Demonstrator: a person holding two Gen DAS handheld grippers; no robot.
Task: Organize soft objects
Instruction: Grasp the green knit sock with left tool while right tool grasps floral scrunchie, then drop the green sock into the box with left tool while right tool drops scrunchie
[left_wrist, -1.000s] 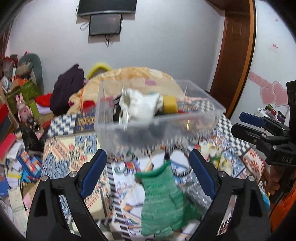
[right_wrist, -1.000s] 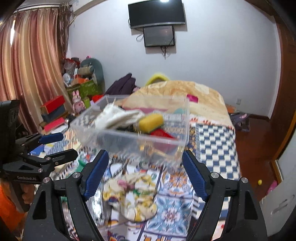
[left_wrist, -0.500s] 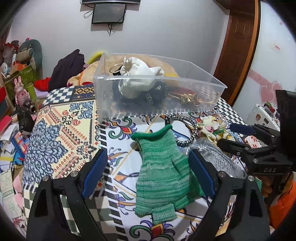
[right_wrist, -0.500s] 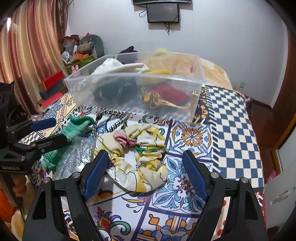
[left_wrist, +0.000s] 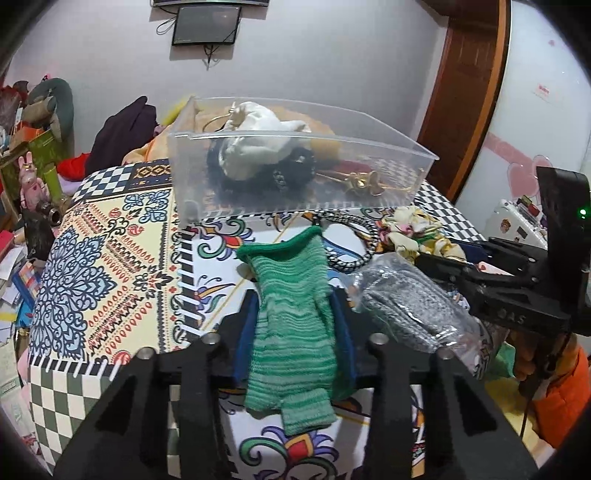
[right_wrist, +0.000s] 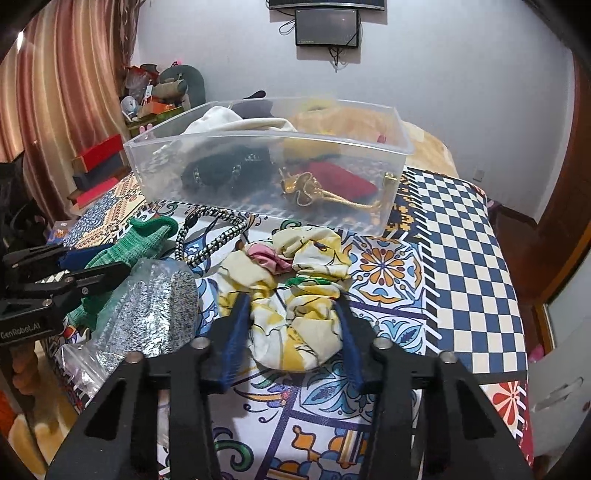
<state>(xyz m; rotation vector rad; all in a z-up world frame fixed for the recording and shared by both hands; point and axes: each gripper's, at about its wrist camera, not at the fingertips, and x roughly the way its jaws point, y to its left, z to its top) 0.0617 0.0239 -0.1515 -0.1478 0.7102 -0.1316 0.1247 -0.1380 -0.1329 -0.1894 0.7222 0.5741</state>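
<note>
The left hand-held gripper (left_wrist: 293, 321) is squeezed onto the green knitted glove (left_wrist: 291, 317) lying on the patterned bed cover (left_wrist: 110, 266). The right hand-held gripper (right_wrist: 291, 328) is closed around the yellow flowery scrunchie (right_wrist: 291, 295), near the clear plastic box (right_wrist: 266, 173).

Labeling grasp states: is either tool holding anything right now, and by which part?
Left tool is closed on the green striped knit glove around its middle. Right tool straddles the yellow floral fabric scrunchie; a firm grip cannot be told.
</note>
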